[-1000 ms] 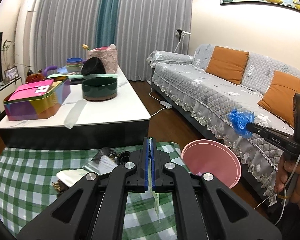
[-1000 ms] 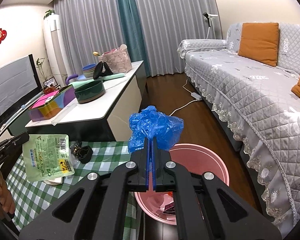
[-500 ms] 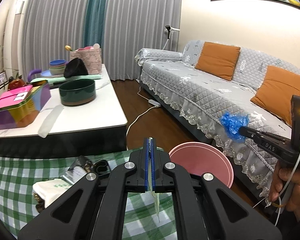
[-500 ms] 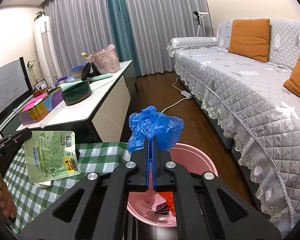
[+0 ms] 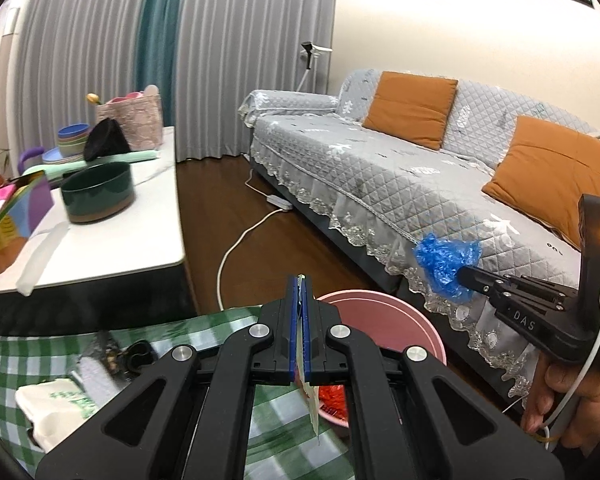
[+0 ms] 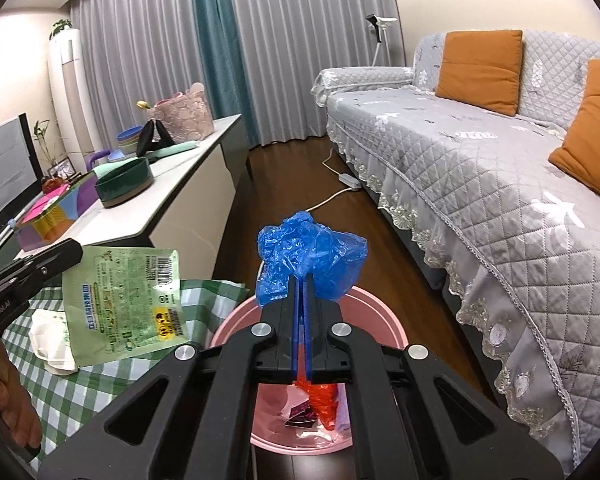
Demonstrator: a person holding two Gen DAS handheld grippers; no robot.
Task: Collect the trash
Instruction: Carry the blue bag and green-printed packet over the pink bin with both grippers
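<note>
the right hand-held gripper, pinching the blue plastic bag above the pink bin, may release off-centre and drop it onto the floor, while the left hand-held gripper, pinching the green packet, waits beside.

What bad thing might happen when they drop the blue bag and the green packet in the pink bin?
The crumpled blue plastic bag is light, so it might drift past the pink bin onto the floor. The green snack packet, held by the left gripper, hangs over the checkered cloth beside the bin, so it would likely miss if released now.
</note>
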